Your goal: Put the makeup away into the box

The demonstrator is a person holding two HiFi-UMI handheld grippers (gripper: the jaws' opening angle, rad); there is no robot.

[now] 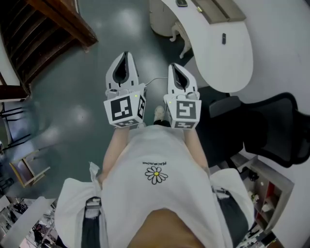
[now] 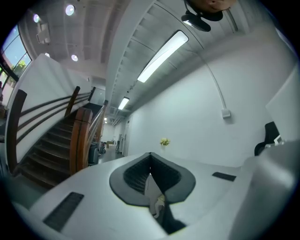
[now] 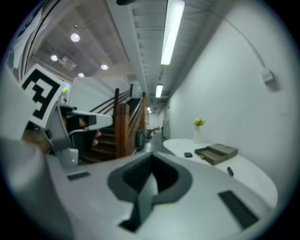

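I hold both grippers level, side by side in front of my body, over the floor. My left gripper (image 1: 127, 54) (image 2: 150, 165) is shut with nothing between its jaws. My right gripper (image 1: 175, 66) (image 3: 152, 165) is shut and empty too. Ahead and to the right stands a white curved table (image 1: 235, 63) (image 3: 253, 176). On it lies a grey-brown box (image 1: 219, 8) (image 3: 216, 153) with its drawer pulled out. A small dark makeup piece (image 1: 223, 38) (image 3: 229, 171) lies near the box, and another dark piece (image 1: 181, 3) (image 3: 188, 154) lies at the far side. Both grippers are well short of the table.
A wooden staircase (image 1: 53, 29) (image 2: 82, 136) rises at the left. A black office chair (image 1: 271, 131) stands to my right, with a shelf unit (image 1: 264, 193) beside it. A vase of yellow flowers (image 3: 199, 123) (image 2: 164, 142) stands at the table's far end. The floor (image 1: 82, 97) is grey-green.
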